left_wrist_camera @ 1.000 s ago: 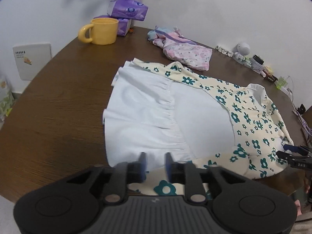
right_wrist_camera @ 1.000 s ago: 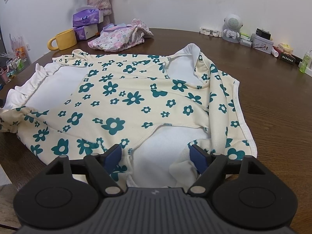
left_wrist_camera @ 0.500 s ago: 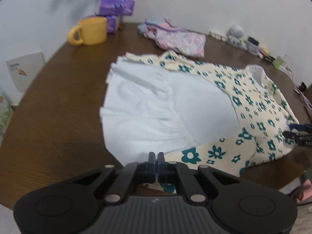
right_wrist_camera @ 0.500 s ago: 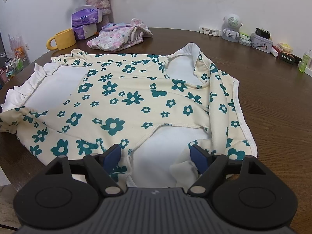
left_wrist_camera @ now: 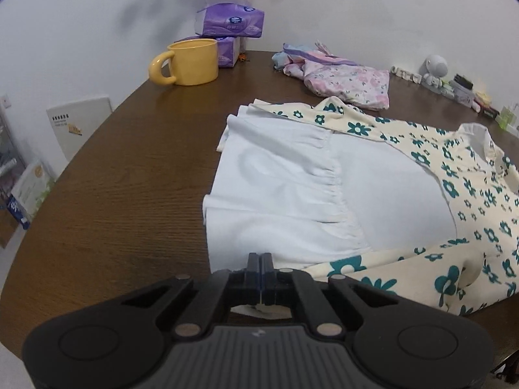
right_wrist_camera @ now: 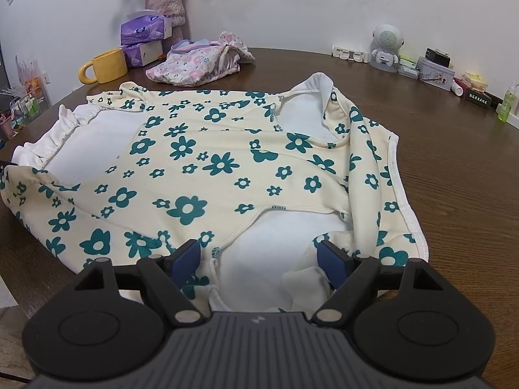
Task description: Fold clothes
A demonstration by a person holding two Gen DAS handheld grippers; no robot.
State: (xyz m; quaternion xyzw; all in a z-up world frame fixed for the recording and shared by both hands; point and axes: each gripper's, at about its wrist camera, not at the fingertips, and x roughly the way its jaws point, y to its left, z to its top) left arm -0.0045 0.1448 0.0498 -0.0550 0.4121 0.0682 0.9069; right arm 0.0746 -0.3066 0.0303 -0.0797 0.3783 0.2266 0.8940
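Note:
A cream dress with teal flowers (left_wrist_camera: 470,201) lies spread on the brown round table (left_wrist_camera: 113,194), its white lining and ruffled hem (left_wrist_camera: 275,194) turned up. My left gripper (left_wrist_camera: 259,264) is shut on the near edge of that white hem, and a bit of cloth shows under its fingers. In the right wrist view the same dress (right_wrist_camera: 201,162) fills the middle. My right gripper (right_wrist_camera: 258,251) stands open low over the dress's near edge. White lining and a crumpled fold lie between its blue pads (right_wrist_camera: 186,259), which do not press on the cloth.
A yellow mug (left_wrist_camera: 191,61), purple tissue packs (left_wrist_camera: 230,22) and a vase stand at the back left. A folded pink floral garment (left_wrist_camera: 343,81) lies behind the dress. A white robot-shaped speaker (right_wrist_camera: 386,45), boxes and bottles line the back right rim.
My left gripper's jaws have closed onto the white hem, and the hand has sunk a little toward the table. The right gripper and the dress under it have not moved.

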